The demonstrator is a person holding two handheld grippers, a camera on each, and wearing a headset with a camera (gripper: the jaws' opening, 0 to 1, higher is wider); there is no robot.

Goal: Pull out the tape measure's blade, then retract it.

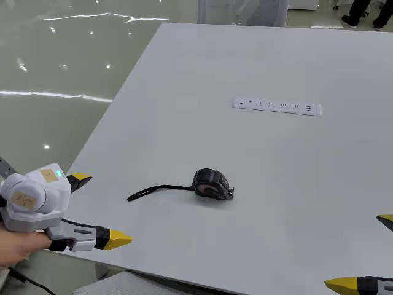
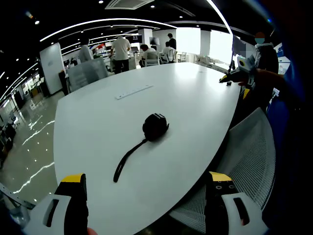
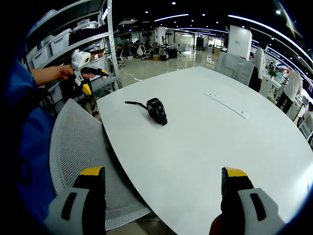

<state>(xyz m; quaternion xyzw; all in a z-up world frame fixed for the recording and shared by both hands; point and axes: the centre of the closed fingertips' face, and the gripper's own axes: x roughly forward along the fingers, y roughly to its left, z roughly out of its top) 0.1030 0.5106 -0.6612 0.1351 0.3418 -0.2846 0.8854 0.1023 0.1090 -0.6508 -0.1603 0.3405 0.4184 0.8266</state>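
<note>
Near the middle of the white table (image 1: 258, 61), a black tape measure (image 1: 212, 184) lay with its blade inside the case and its dark strap (image 1: 156, 190) trailing left. The left gripper (image 1: 101, 209) and right gripper (image 1: 361, 252) hovered at the near edge, well apart from it, jaws spread wide, holding nothing. A white power strip (image 1: 277, 106) lay farther back.

No text is legible (the tan stickers (image 1: 24, 198) are blurred).
</note>
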